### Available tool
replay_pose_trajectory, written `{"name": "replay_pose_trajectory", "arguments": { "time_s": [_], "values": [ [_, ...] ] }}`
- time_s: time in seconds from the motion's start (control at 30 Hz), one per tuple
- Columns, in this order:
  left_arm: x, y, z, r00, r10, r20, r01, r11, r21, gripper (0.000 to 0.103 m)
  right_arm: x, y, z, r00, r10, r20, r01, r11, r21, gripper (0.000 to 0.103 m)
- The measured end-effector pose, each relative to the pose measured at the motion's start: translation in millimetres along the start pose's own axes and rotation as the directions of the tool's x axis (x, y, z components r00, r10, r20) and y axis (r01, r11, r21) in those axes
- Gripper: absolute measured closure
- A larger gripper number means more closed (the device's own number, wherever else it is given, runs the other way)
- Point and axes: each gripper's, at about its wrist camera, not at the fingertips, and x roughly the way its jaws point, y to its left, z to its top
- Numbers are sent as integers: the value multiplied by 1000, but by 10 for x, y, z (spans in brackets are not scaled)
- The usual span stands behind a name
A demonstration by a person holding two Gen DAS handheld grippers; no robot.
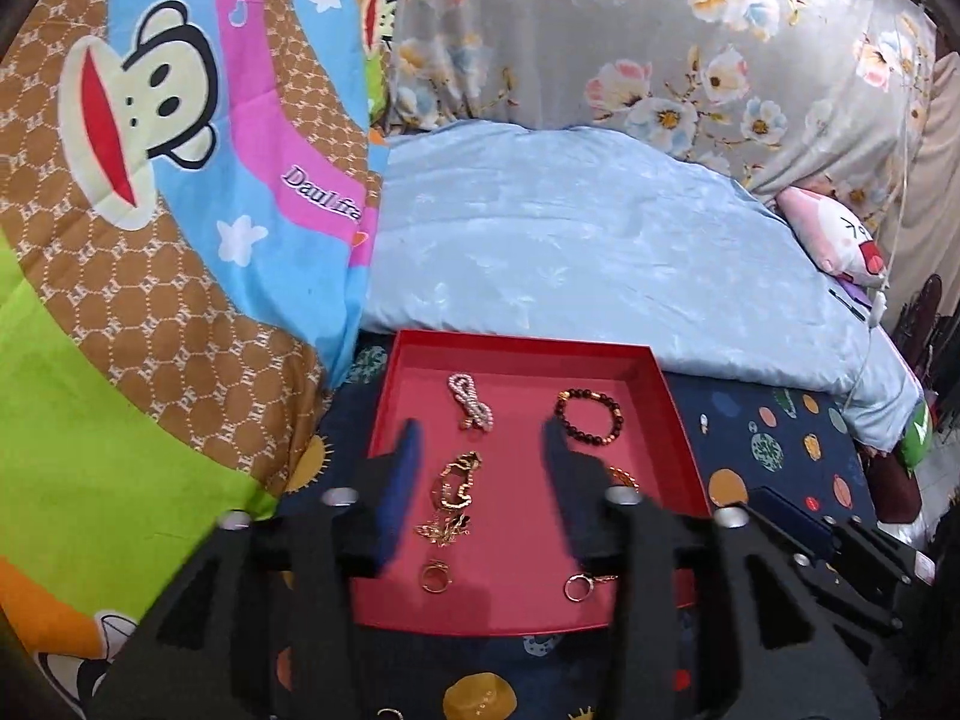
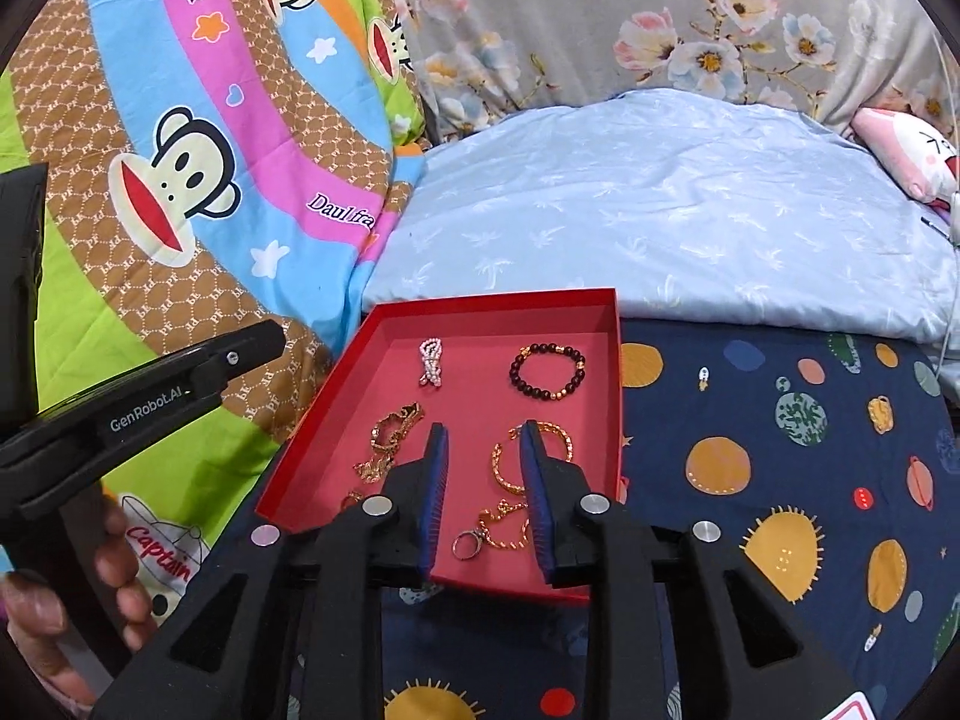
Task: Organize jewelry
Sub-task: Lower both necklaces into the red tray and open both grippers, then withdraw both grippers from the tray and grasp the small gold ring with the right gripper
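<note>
A shallow red tray (image 1: 516,339) (image 2: 498,300) lies on a dark planet-print sheet. In it are a pearl piece (image 1: 471,405) (image 2: 431,363), a dark bead bracelet (image 1: 591,417) (image 2: 547,372), a tangle of gold chain (image 1: 457,480) (image 2: 393,426), a gold bangle (image 2: 501,468) and two rings (image 1: 435,576) (image 1: 577,587). My left gripper (image 1: 480,429) hovers over the tray's middle, open, with nothing pinched. My right gripper (image 2: 483,429) is over the near right part, open; the bangle lies just beyond its right finger, untouched.
A monkey-print quilt (image 1: 150,240) rises at the left and a pale blue duvet (image 1: 600,240) lies behind the tray. A pink plush (image 1: 840,240) sits at the far right. A hand (image 2: 114,546) holds the left gripper's handle, left of the tray.
</note>
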Motion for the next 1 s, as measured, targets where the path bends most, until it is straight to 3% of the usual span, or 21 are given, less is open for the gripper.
{"name": "replay_pose_trajectory", "arguments": {
  "time_s": [0.27, 1.0],
  "values": [
    [-116, 82, -151, 1000, 18, -18, -18, 1000, -7, 51, -189, 15, -191, 1000, 12, -5, -12, 1000, 20, 75],
    [-456, 105, -1098, 984, 48, -170, -50, 999, -6, 50, -711, 13, -1069, 996, -13, -89, 18, 999, 52, 75]
  ]
}}
